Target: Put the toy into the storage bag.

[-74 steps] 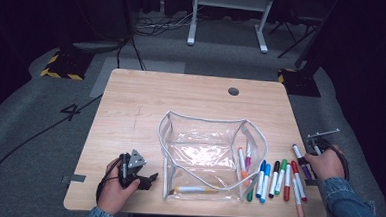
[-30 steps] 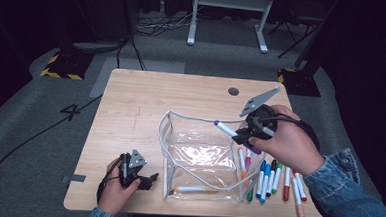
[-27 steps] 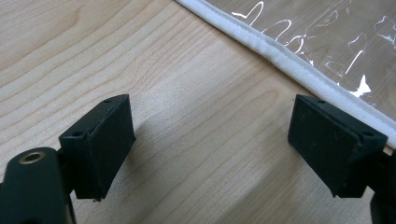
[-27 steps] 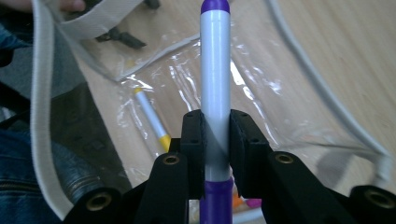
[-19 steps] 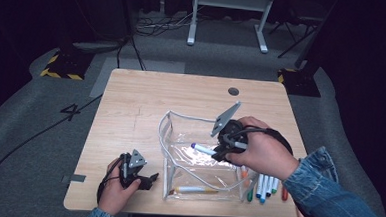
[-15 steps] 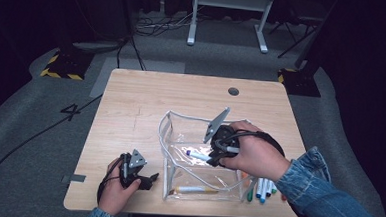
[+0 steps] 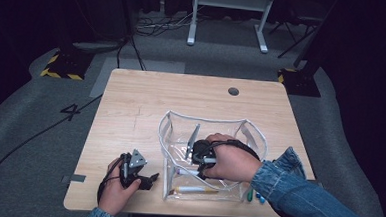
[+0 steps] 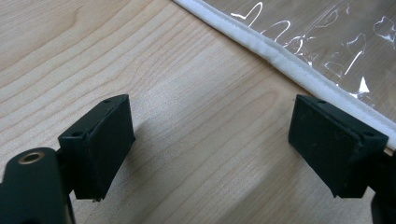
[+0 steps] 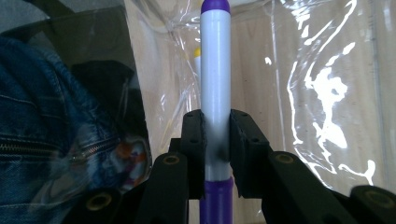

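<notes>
A clear plastic pouch [image 7: 205, 120] with white trim stands open on the wooden table [image 7: 131, 110]. My right gripper [image 7: 194, 161] is down inside it, shut on a white marker with purple ends [image 7: 183, 171]. In the right gripper view the jaws [image 9: 215, 135] clamp the marker [image 9: 215, 70] near its lower purple end, and it points at the pouch's clear wall [image 9: 327, 93]. A yellow-capped marker [image 7: 194, 189] lies on the pouch floor. My left gripper [image 7: 149, 179] rests on the table left of the pouch, open and empty [image 8: 210, 140], with the pouch's white trim [image 8: 280, 56] just beyond.
A few loose markers [image 7: 254, 196] lie on the table by the pouch's right front corner, partly under the denim sleeve [image 7: 297, 189]. A round cable hole [image 7: 233, 91] sits near the table's far edge. Bare wood lies left of and behind the pouch.
The right hand has come down and to the left from above the pouch's right rim into the pouch, still carrying the purple marker. The left gripper has stayed where it was.
</notes>
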